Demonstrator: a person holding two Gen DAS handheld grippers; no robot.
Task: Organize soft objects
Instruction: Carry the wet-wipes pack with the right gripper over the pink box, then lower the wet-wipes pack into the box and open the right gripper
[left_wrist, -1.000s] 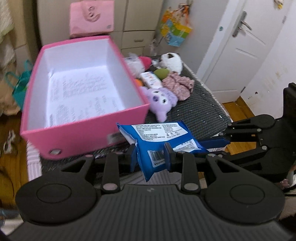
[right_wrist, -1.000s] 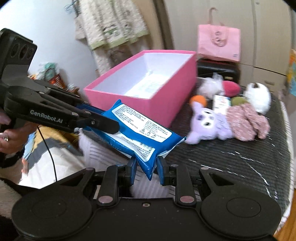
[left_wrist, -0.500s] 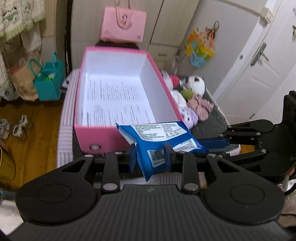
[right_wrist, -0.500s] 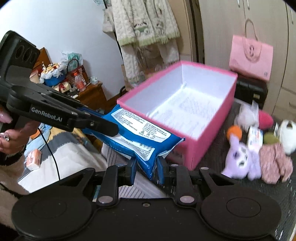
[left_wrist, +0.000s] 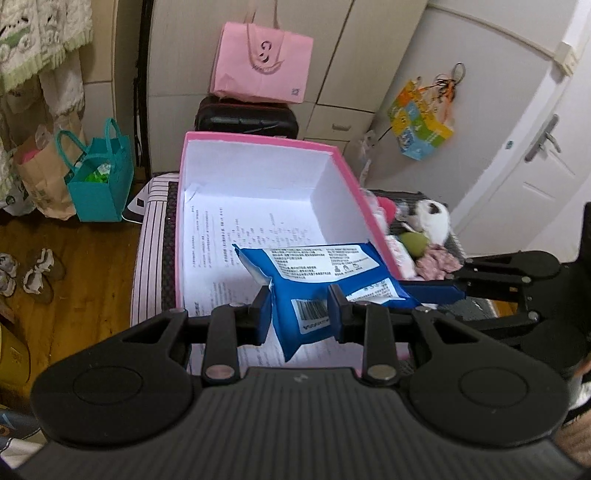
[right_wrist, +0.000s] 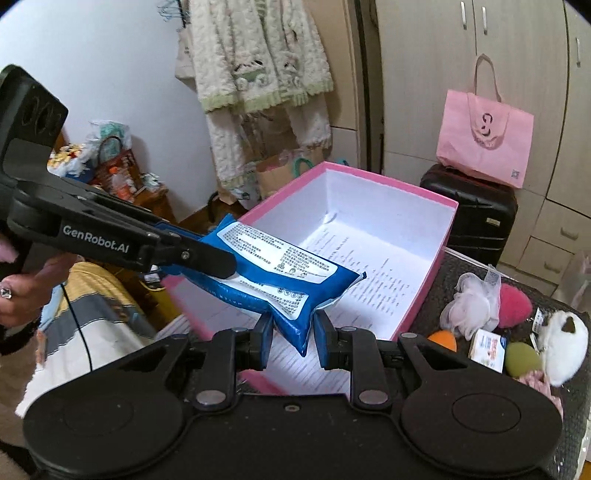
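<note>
Left wrist view: I note a room with pale cupboards (left_wrist: 369, 48), a white door (left_wrist: 535, 140) and a wooden floor (left_wrist: 74, 266). A dark woven surface (right_wrist: 480, 280) carries an open pink box (left_wrist: 347, 173), white inside and lined with printed paper. A pink bag (left_wrist: 262, 62) sits on a black case (left_wrist: 243, 118) behind it. Soft toys (right_wrist: 480, 310) lie just beside the box. My left tongs (left_wrist: 299, 317) and right tongs (right_wrist: 291, 332) are each clamped on the blue packet (left_wrist: 325, 273), held above the box's near end.
</note>
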